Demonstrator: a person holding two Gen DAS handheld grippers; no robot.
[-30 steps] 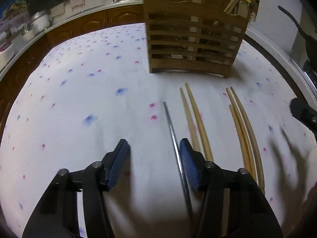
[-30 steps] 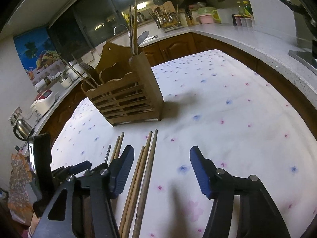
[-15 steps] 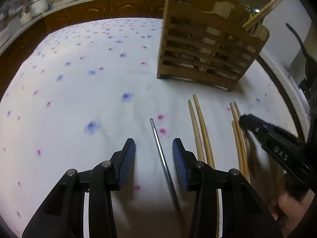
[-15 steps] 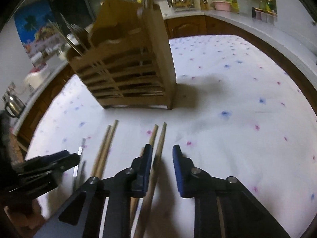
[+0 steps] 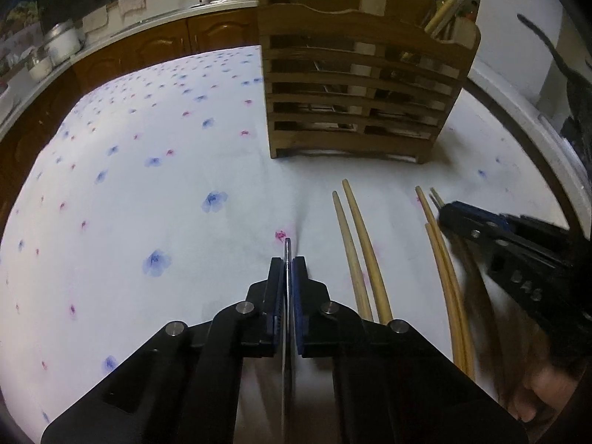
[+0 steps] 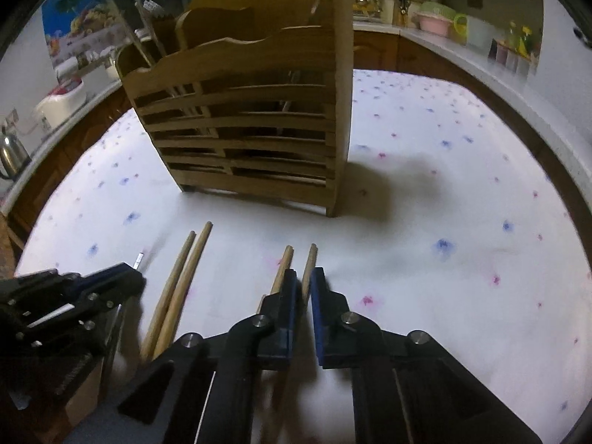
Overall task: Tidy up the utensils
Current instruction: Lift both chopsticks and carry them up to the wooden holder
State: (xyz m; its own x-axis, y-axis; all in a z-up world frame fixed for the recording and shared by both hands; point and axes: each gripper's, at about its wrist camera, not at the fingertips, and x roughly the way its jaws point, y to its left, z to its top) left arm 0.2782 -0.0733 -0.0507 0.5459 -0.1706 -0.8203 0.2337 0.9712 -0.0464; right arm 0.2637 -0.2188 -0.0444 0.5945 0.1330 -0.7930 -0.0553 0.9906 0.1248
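Thin grey metal rod [image 5: 287, 255] nipped in left gripper [image 5: 287, 264]; straight, flat-tipped.

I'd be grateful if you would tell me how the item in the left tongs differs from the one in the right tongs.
The left tongs grip a thin metal rod, grey and shiny; the right tongs grip a wooden chopstick, tan and thicker. The rod lies alone; the chopstick has another chopstick just left of it. Both are long, slender and point toward the wooden holder.

The only readable lettering is "DAS", embossed on the black plastic right gripper [image 5: 449, 218], beside the wooden chopsticks [image 5: 444, 273].
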